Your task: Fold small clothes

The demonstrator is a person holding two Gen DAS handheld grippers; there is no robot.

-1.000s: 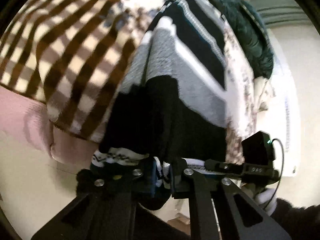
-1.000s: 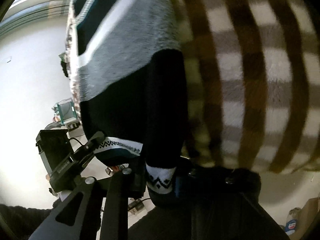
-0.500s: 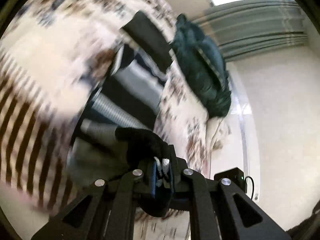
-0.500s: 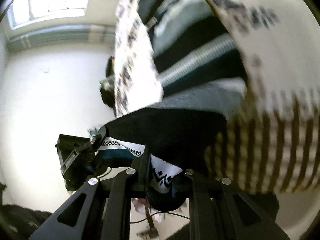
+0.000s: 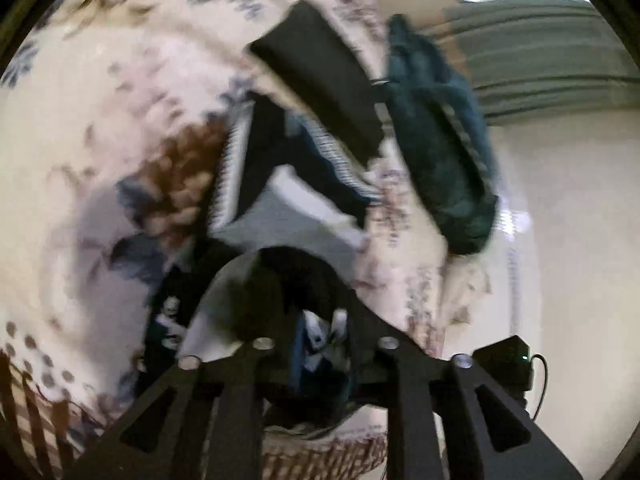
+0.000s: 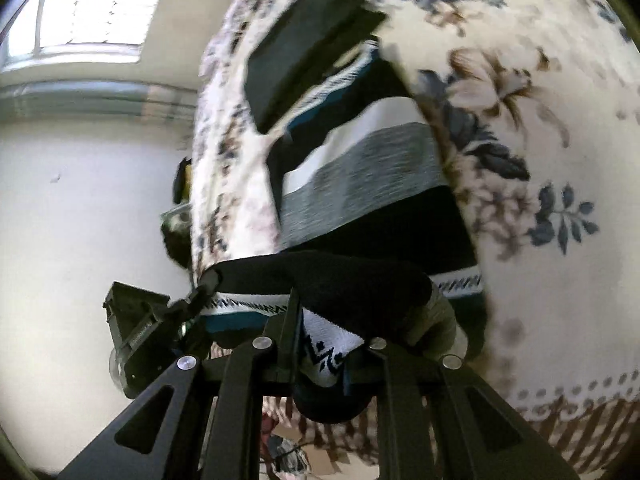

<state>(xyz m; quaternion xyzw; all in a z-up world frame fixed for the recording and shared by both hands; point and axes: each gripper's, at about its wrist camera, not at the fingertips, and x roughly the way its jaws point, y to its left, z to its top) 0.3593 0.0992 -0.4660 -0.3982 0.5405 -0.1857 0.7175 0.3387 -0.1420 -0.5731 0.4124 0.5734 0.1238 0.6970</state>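
Note:
A knit sweater (image 5: 288, 200) with black, grey, white and teal stripes lies on a floral bedspread (image 5: 100, 120). Its lower part is doubled over toward the far end. My left gripper (image 5: 323, 336) has the patterned hem between its fingers; the jaws are opening and the cloth sits loose in the gap. My right gripper (image 6: 324, 356) is shut on the hem's white patterned band (image 6: 332, 344), with the black fold (image 6: 340, 280) bulging just above it. The left gripper (image 6: 160, 320) shows at that view's left, level with the hem.
A folded black garment (image 5: 320, 92) lies past the sweater's far end, and a dark teal garment (image 5: 440, 140) is heaped beyond it. A brown checked blanket (image 6: 580, 428) covers the near edge of the bed. White walls and a window (image 6: 92, 4) stand behind.
Both grippers carried the sweater's hem forward over its body toward the far end. The checked blanket slid down out of the middle of both views. The left jaws have widened.

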